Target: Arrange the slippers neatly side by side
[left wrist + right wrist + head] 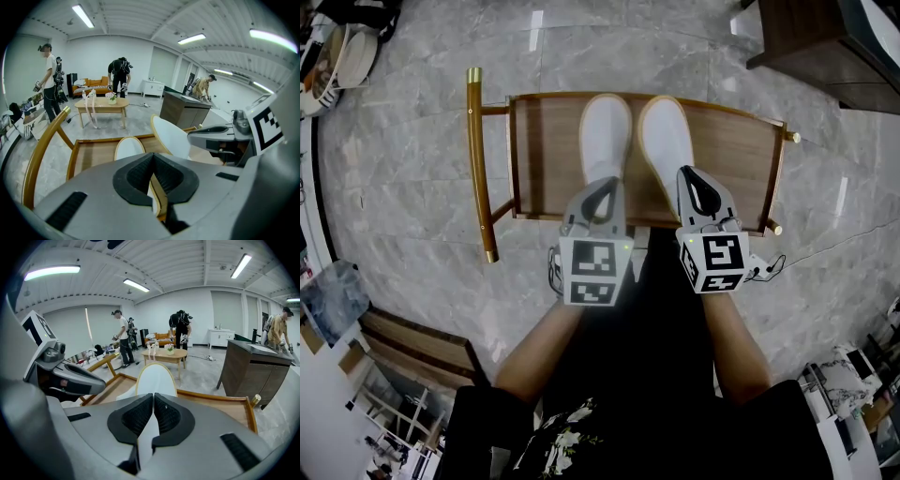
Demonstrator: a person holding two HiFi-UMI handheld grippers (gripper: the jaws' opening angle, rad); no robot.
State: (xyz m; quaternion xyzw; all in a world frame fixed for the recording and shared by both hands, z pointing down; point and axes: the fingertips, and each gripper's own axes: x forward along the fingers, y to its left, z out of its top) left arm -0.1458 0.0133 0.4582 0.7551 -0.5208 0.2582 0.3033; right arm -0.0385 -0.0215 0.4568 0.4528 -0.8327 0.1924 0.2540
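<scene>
Both claws clamped: left gripper (602,192) nips left slipper (606,131) at its heel rim, right gripper (698,183) likewise right slipper (666,136); light, floppy-looking, heel rim probably the surest hold.

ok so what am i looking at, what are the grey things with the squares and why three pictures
No robot: a person holds a two-jaw gripper in each hand. The head view looks down from a camera on their head; the other two views ride on the grippers, looking along the jaws. Two white slippers are on a wooden tray on the floor. The left gripper is shut on the heel of the left slipper, the right gripper on that of the right slipper.
</scene>
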